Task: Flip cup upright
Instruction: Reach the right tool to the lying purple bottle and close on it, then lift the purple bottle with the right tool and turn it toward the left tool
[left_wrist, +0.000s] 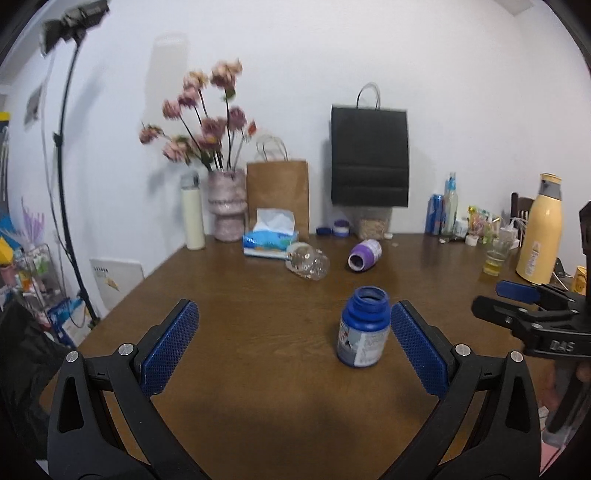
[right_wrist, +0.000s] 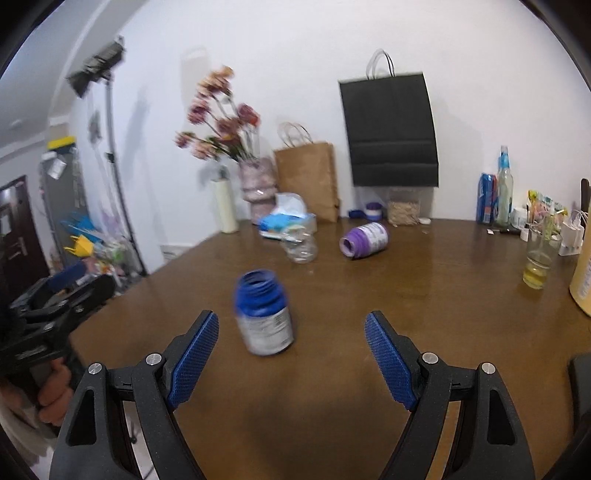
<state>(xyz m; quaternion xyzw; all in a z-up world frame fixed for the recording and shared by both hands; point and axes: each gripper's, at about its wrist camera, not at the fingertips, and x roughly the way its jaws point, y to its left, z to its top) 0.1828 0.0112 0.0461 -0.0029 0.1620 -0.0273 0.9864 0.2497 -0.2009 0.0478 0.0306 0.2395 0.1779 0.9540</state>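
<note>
Blue plastic, open-mouthed and label-wrapped, the blue bottle (left_wrist: 364, 328) stands upright on the brown wooden table (left_wrist: 258, 369), mouth up, so this one reads as already flipped. It sits toward the front of the table, just beside the inner face of the left gripper's (left_wrist: 293, 345) right-hand finger; I cannot tell whether pad and bottle touch. The left gripper is spread wide and pinches nothing. In the right wrist view the same bottle (right_wrist: 264, 314) is blurred and looks slightly tilted, standing just ahead of the gap between the fingers of the right gripper (right_wrist: 291, 354), nearer its left pad; that gripper is also spread wide and carries nothing.

Farther back, two containers lie on their sides: a purple bottle (left_wrist: 364, 255) with its open mouth facing the front, and left of it a clear bottle (left_wrist: 308, 261), close to the tissue pack (left_wrist: 271, 240). Judging by the task, these two are what is left, and neither is near a gripper.

Behind them along the wall stand a brown paper bag (left_wrist: 277, 195), a black paper bag (left_wrist: 369, 158), a pink vase with flowers (left_wrist: 226, 205) and a cream flask (left_wrist: 192, 216). At the right side are a drinking glass (left_wrist: 495, 258) with a little yellow liquid and a yellow thermos (left_wrist: 540, 232).
</note>
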